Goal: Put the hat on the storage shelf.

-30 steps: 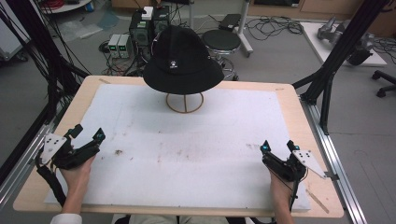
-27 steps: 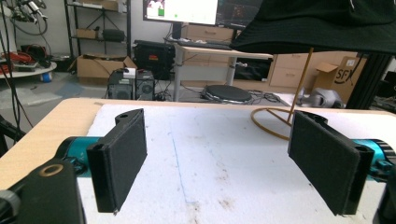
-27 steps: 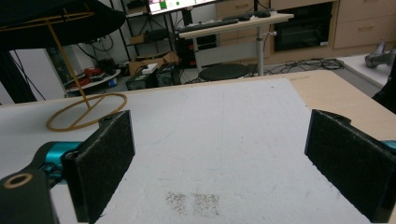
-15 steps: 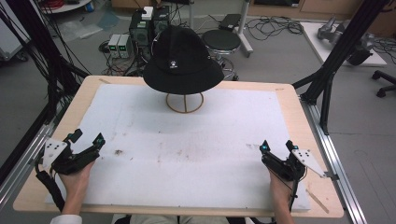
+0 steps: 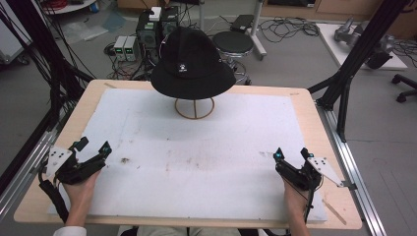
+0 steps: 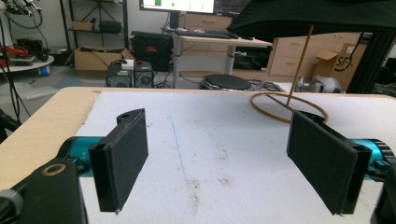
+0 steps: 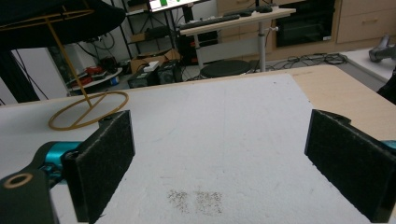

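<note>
The black fabric bucket hat (image 5: 192,64) sits on a thin brass-coloured wire stand (image 5: 194,107) at the far centre of the white foam mat (image 5: 206,162), which covers the light wooden table (image 5: 305,98). The hat's brim overhangs the stand's ring base on all sides.

The left gripper (image 5: 93,153) rests at the near left corner of the mat, angled toward the centre. The right gripper (image 5: 291,158) rests at the near right corner. Both are well apart from the hat. In the left gripper view, the jaws stand wide apart with nothing between them; the stand's ring base (image 6: 287,106) lies ahead and to the right. In the right gripper view, the jaws are likewise spread and empty, with the ring base (image 7: 88,111) ahead to the left.

Risk assessment, judged from this position:
- The stand is light and narrow-footed. A push on the brim from one side only is likely to tip it or slide it across the mat.
- The fabric is soft. A pinch at the brim edge with one gripper may let the hat sag, fold or slip out.
- An upward lift that is not vertical may snag the stand's upper ring inside the crown and drag the stand along.
- The trailing cables could catch on the table edge during the reach.
</note>
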Motion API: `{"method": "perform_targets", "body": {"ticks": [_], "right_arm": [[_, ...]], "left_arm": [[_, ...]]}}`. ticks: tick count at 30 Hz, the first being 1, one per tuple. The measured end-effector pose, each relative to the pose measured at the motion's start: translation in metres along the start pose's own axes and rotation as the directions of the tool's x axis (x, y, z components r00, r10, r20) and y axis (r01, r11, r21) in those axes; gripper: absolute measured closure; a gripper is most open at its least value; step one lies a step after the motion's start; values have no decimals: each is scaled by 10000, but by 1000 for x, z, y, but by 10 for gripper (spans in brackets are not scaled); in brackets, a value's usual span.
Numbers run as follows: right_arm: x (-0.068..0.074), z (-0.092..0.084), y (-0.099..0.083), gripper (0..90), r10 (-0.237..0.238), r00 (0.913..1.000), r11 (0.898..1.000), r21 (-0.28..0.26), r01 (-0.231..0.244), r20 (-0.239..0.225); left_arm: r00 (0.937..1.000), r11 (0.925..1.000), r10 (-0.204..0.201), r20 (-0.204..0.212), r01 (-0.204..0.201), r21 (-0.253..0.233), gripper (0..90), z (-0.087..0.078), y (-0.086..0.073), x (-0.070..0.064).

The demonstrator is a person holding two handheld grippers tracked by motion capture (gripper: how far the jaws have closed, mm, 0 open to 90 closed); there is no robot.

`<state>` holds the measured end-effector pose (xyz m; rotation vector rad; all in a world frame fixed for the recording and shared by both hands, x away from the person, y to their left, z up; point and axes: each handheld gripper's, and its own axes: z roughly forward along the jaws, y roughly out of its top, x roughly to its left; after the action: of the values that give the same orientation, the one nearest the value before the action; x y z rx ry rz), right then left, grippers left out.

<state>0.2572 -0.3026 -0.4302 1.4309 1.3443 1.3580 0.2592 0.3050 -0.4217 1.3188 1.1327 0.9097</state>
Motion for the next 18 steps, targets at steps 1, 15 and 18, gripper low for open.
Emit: {"method": "perform_targets", "body": {"ticks": [1,15,18], "right_arm": [[0,0,0,74,18,10000,10000,19,-18,1],[-1,-3,-2,74,73,10000,9999,79,-73,-15],[-2,-6,-3,74,250,9997,9997,73,-250,-7]], "left_arm": [[10000,10000,15,5,-15,25,208,0,0,0],[9999,9999,-32,129,30,137,210,-1,-3,-1],[9998,9999,-30,182,27,159,210,-3,-4,-3]]}}
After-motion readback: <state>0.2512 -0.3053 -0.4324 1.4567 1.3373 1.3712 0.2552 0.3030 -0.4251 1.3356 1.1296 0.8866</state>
